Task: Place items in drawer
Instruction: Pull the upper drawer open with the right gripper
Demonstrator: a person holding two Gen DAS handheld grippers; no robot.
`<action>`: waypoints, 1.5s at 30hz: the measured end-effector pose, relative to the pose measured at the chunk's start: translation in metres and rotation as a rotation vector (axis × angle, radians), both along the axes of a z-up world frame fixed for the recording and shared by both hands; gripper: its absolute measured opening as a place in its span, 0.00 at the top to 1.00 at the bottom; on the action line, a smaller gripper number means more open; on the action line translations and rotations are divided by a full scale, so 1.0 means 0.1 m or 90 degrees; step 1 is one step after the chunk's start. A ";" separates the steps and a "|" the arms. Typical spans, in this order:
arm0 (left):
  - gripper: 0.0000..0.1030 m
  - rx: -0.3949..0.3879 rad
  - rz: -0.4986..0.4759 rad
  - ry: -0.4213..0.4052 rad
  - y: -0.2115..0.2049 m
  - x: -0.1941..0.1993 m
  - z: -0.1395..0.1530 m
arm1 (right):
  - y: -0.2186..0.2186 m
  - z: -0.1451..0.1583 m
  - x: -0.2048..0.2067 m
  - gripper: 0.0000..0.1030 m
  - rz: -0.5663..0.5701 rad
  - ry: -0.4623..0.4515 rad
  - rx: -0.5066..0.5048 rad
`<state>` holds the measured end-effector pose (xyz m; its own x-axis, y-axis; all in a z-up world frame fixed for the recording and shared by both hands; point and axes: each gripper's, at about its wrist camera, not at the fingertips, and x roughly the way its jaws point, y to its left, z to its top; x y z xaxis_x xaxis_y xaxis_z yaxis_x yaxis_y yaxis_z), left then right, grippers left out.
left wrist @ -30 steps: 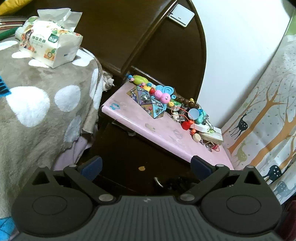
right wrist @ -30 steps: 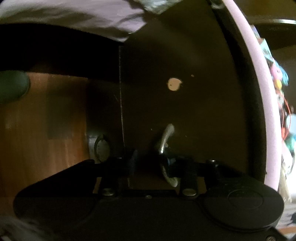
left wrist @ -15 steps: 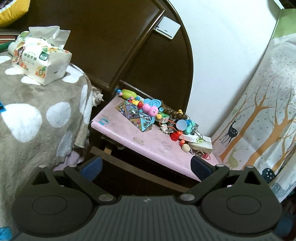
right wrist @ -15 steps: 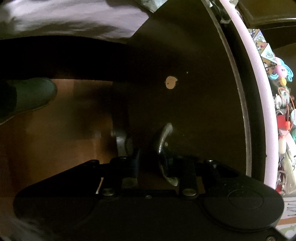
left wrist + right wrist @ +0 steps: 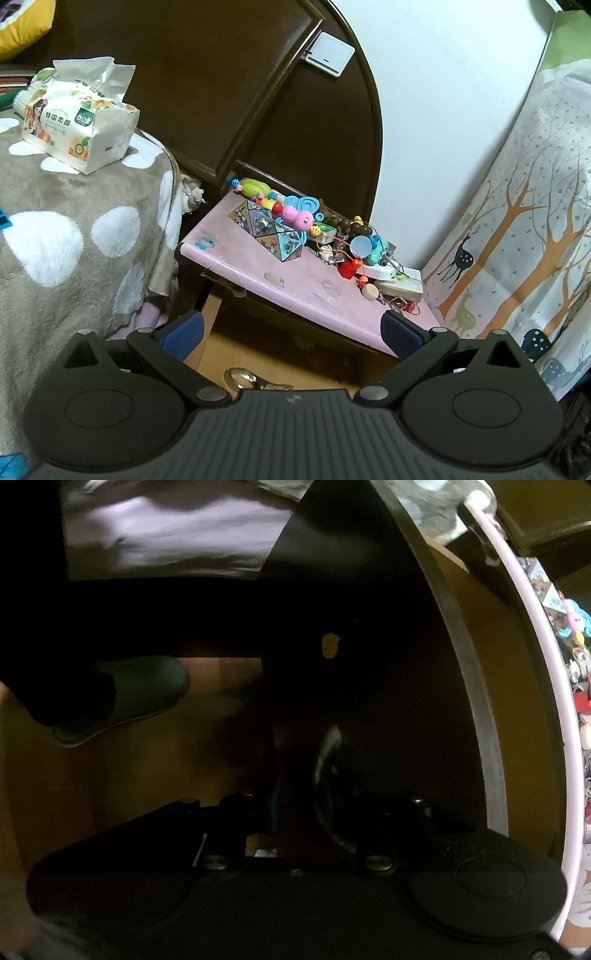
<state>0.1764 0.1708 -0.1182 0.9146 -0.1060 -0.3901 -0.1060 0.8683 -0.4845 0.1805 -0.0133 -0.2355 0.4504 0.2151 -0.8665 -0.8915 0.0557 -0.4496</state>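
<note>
Dark wood makes up the drawer front, seen close in the right wrist view with its metal handle curving down between the right gripper fingers. The fingers stand narrow and appear closed on the handle, though the frame is dim and the contact itself is hard to confirm.

Progress: the drawer stands partly open. In the left wrist view its pale wooden floor shows below the pink tabletop, and a small metal ring object already lies inside. Whether that object belongs to the task cannot be told. No item has visibly gone from the tabletop into the drawer. Judged remaining: finish the pull if more opening is needed, release the handle, then carry the items down.

The items are a heap of toys and a faceted cube, lying in a row along the back half of the tabletop, against the dark headboard. They sit above and beyond the left gripper, well apart from it. Its fingers are spread wide with nothing between them, and they frame the drawer opening and the tabletop's front edge.

Elsewhere, a tissue pack rests on the spotted blanket. A shoe shows on the floor in the right wrist view.
</note>
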 end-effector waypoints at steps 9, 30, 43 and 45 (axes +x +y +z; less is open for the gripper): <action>0.01 0.015 -0.008 0.004 -0.06 0.01 -0.01 | -0.02 0.00 -0.24 0.77 -0.031 0.009 0.014; 0.01 0.028 -0.021 0.015 -0.13 0.04 -0.04 | -0.08 -0.16 -0.78 0.76 0.017 -0.011 -0.011; 0.01 0.104 -0.030 0.052 -0.37 0.15 -0.07 | -0.24 -0.34 -0.99 0.48 -0.016 -0.055 0.098; 0.01 0.112 -0.021 0.055 -0.39 0.18 -0.05 | -0.26 -0.35 -1.01 0.44 -0.016 -0.053 0.113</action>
<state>0.1948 0.1318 -0.1230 0.8738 -0.0582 -0.4828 -0.1113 0.9425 -0.3150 0.0794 -0.0390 -0.2701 0.5256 0.3494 -0.7756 -0.8493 0.1623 -0.5024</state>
